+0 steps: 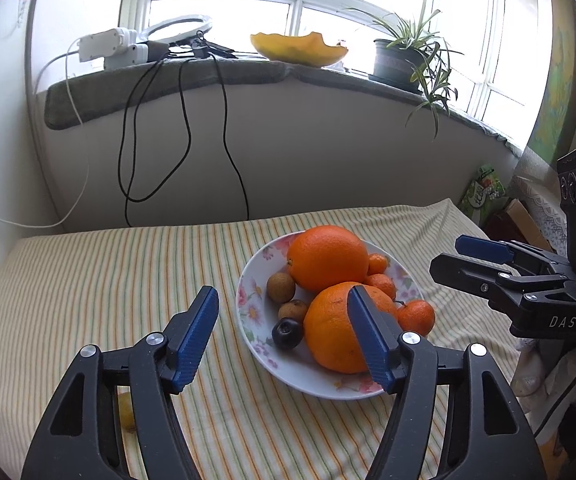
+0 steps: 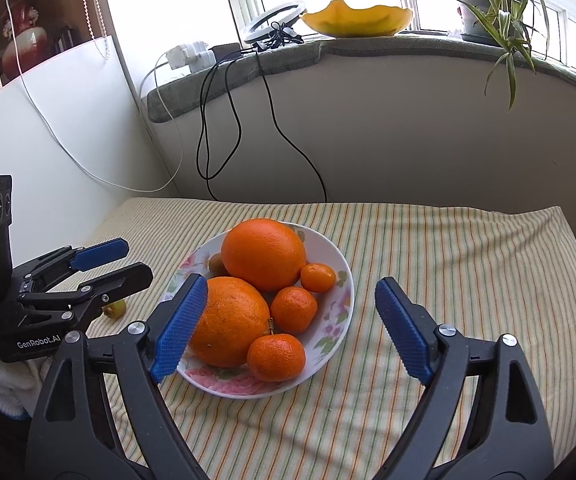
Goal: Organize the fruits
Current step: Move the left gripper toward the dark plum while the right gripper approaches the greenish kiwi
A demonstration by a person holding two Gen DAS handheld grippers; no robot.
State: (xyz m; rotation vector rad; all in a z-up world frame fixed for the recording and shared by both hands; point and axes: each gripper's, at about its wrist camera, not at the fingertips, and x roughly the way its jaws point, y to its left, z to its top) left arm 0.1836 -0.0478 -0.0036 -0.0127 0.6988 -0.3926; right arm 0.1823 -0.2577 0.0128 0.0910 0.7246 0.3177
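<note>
Yellow-green, a small fruit (image 2: pixel 114 309) lies on the cloth (image 2: pixel 447 264) under the left claw (image 2: pixel 128 260), which gapes empty. Right of it the plate (image 2: pixel 339 292) holds oranges (image 2: pixel 264 254), mandarins (image 2: pixel 276 358): firm, round, likely to roll; grip across the middle. The right claw (image 2: pixel 291 326) gapes empty, just short of the plate.
</note>
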